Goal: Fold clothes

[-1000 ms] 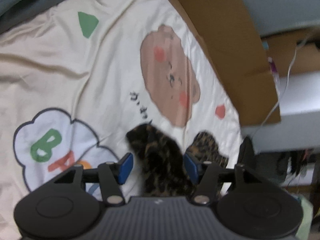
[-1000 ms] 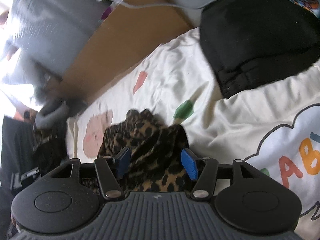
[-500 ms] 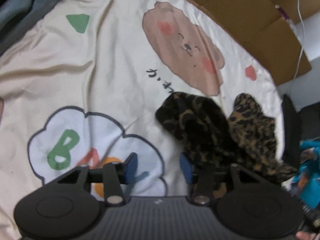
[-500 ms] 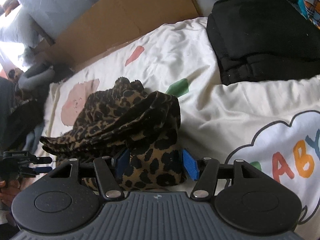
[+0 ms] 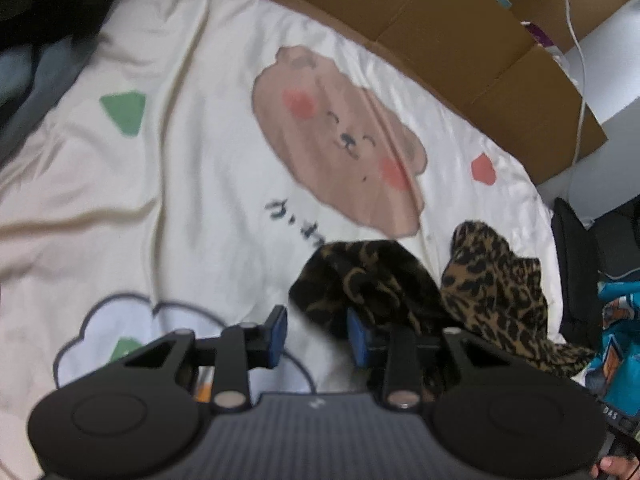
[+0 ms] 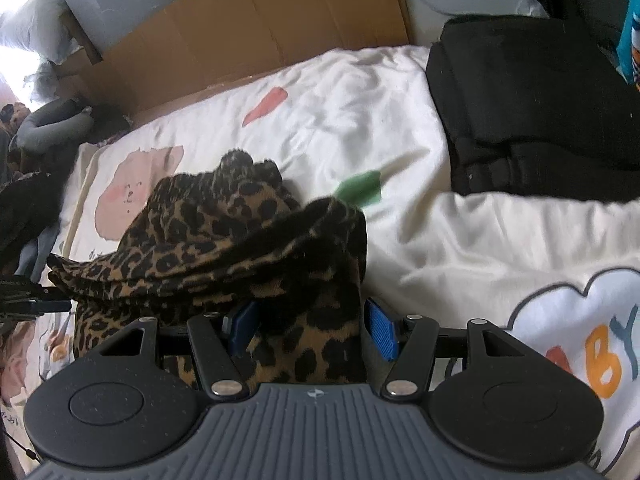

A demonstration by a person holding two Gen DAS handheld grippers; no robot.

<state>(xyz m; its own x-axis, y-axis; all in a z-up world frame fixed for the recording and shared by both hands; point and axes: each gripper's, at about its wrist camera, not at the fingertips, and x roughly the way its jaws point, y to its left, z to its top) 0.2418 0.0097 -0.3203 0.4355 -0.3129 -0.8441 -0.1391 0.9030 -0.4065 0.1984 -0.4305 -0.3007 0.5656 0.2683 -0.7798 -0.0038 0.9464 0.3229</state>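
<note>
Nearest in the left wrist view: left tool, jaws closing, only a dark corner of the leopard-print garment poking into the gap beside the right-hand pad, not pinched. Mostly bare bed cover between the pads. Just beyond, the garment bunched in two humps on the cover, long axis running from the tool away to the right, toward the bed's edge. Farther out, a printed bear face on the cover, then a flattened cardboard box along the far side, with a white cable hanging over it.

Nearest in the right wrist view: right tool clamped on a thick bunch of the same garment, fabric filling the space between the blue pads. From there, folded layers stretched out leftward in a long ridge, its far tip pointing at the picture's left edge, a rounded crumple on top. Beyond, to the right, a folded black garment resting on the cover.
</note>
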